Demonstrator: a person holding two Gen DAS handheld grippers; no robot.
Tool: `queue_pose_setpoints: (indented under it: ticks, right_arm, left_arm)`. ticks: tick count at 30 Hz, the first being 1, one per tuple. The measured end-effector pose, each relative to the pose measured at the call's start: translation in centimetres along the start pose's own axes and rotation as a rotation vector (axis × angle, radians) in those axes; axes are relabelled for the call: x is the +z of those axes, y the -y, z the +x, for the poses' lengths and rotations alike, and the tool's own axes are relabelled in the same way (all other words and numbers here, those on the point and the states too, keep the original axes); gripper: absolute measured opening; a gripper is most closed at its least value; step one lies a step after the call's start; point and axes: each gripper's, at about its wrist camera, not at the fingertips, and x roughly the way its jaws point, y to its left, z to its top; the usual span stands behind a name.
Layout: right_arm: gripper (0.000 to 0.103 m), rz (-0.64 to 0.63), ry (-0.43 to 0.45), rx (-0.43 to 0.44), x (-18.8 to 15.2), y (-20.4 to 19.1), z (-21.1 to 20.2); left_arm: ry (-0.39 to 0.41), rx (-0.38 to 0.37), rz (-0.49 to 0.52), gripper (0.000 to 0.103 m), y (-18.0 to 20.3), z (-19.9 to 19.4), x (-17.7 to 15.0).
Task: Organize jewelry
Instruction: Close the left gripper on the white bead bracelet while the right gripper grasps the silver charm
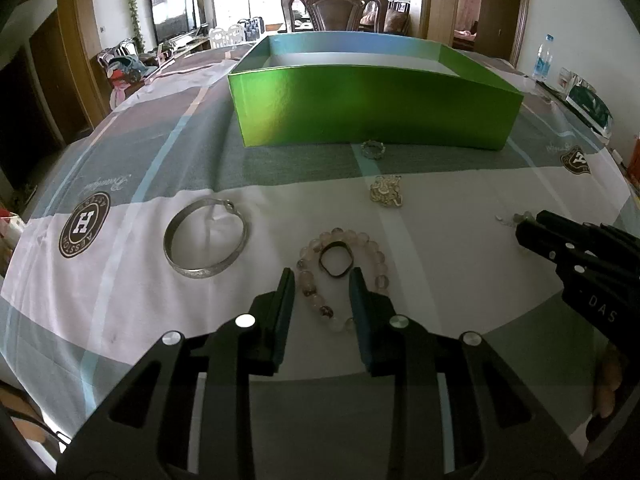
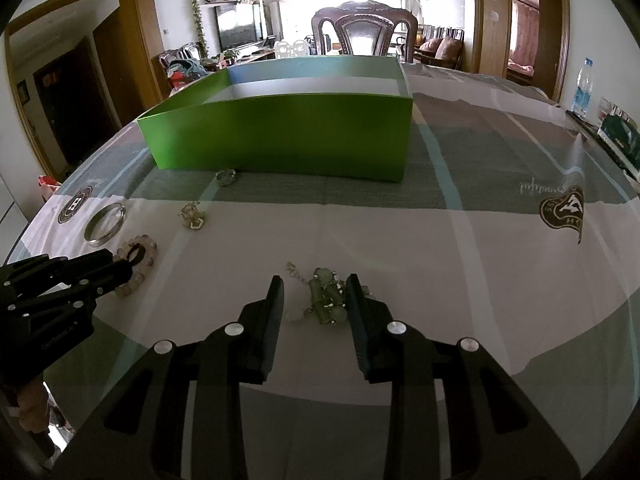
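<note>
- Behind the bench [image 1: 460, 280] stood a carved wooden chair [image 1: 334, 4] at the top centre of the frame, with bright windows beyond it.
- A checked cloth with round logos covered the bench, and an open green box [image 1: 372, 116] sat on it in the upper middle of both views.
- The left gripper [image 1: 322, 280] hovered low at the bottom centre of its own view, its fingers [image 1: 286, 292] spread wide on either side of a pale bead bracelet [image 1: 310, 280] with a dark ring [image 1: 336, 264] lying inside its loop.
- A silver bangle [image 1: 206, 238] lay left of the beads, well apart from them.
- A small beaded ring [image 1: 373, 149] rested just in front of the box wall, and a pale tangled chain [image 1: 386, 191] lay between it and the beads.
- The right gripper [image 2: 316, 290] also had its fingers [image 2: 354, 296] wide apart, framing a green bead necklace [image 2: 326, 296] heaped on the cloth at the centre of its view.
- A plastic water bottle [image 2: 583, 88] stood at the right edge.
</note>
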Motion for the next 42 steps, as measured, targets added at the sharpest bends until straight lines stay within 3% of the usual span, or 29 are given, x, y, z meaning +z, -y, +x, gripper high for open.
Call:
queue_pose_setpoints:
  ticks: [4,26,37,39,41,42]
  right_arm:
    - [0.019,-0.013,0.003,-0.008,-0.09,-0.17,0.00]
    - [0.018,-0.003,0.003,-0.005,-0.10,0.02,0.02]
    - [0.028,-0.025,0.001,-0.012,-0.26,-0.33,0.08]
    - [0.027,-0.023,0.001,-0.011,-0.27,-0.35,0.10]
    - [0.027,-0.021,0.002,-0.011,-0.31,-0.47,0.10]
    - [0.022,-0.020,0.003,-0.014,-0.31,-0.50,0.11]
  left_arm:
    - [0.001,0.001,0.000,0.029,0.04,0.00,-0.04]
    - [0.010,0.008,0.004,0.029,0.06,0.10,-0.14]
    - [0.014,0.023,-0.001,0.035,0.03,0.18,-0.13]
    - [0.013,0.017,-0.004,0.033,0.05,0.20,-0.13]
    - [0.014,0.004,0.002,0.025,0.22,0.19,-0.11]
    - [0.014,0.002,0.006,0.022,0.35,0.19,-0.11]
